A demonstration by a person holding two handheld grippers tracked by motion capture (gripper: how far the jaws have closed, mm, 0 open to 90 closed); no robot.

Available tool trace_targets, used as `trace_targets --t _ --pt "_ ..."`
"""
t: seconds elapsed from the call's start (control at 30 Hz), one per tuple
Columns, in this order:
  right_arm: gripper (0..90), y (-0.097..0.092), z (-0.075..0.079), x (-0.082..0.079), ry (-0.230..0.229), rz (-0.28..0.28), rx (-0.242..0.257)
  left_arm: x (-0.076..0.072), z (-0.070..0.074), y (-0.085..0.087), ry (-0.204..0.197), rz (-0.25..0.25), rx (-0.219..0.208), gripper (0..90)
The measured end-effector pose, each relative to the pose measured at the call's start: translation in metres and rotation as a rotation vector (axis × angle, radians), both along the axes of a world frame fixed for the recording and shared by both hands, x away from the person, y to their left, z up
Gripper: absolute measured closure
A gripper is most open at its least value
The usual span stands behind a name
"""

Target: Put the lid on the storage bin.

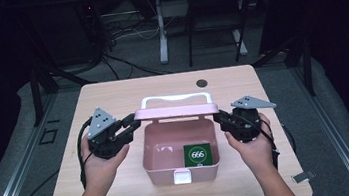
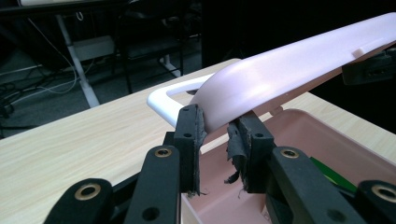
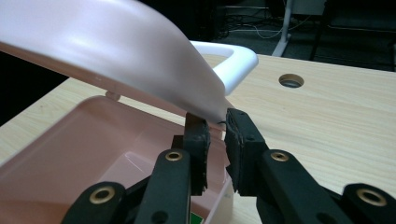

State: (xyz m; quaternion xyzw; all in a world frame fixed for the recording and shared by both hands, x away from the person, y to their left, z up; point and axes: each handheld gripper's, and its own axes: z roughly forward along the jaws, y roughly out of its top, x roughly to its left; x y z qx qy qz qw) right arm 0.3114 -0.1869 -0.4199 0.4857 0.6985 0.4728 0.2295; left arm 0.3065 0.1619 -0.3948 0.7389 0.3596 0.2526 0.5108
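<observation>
With the left gripper [image 1: 132,125] and right gripper [image 1: 218,118] each pinching a corner of the pink lid [image 1: 176,111], the storage box [image 1: 182,171] mid-table [image 1: 111,93] stands half open, a green card [image 1: 197,154] inside; whether opening or closing is unclear.

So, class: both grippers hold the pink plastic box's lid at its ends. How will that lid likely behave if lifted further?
The glossy pink plastic lid looks thin and smoothly curved, so probably light and fairly stiff. Its shine suggests it may slip between the left gripper and right gripper, which pinch just its edges. The open pink box holds little, so it might lift or tip.
</observation>
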Motion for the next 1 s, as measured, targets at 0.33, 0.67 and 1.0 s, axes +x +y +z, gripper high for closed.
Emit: trace_targets --t 0.33,0.67,1.0 --pt "70.8 -0.004 -0.012 0.008 0.041 -0.002 -0.007 0.002 0.002 0.001 0.009 -0.006 -0.010 74.2" --pt "64.1 -0.011 -0.021 0.016 0.081 -0.015 0.001 0.003 0.004 0.002 0.030 -0.017 -0.019 72.3" --pt "61.2 -0.021 -0.025 0.020 0.095 -0.047 -0.001 0.002 0.005 0.002 0.032 -0.020 -0.019 72.2"
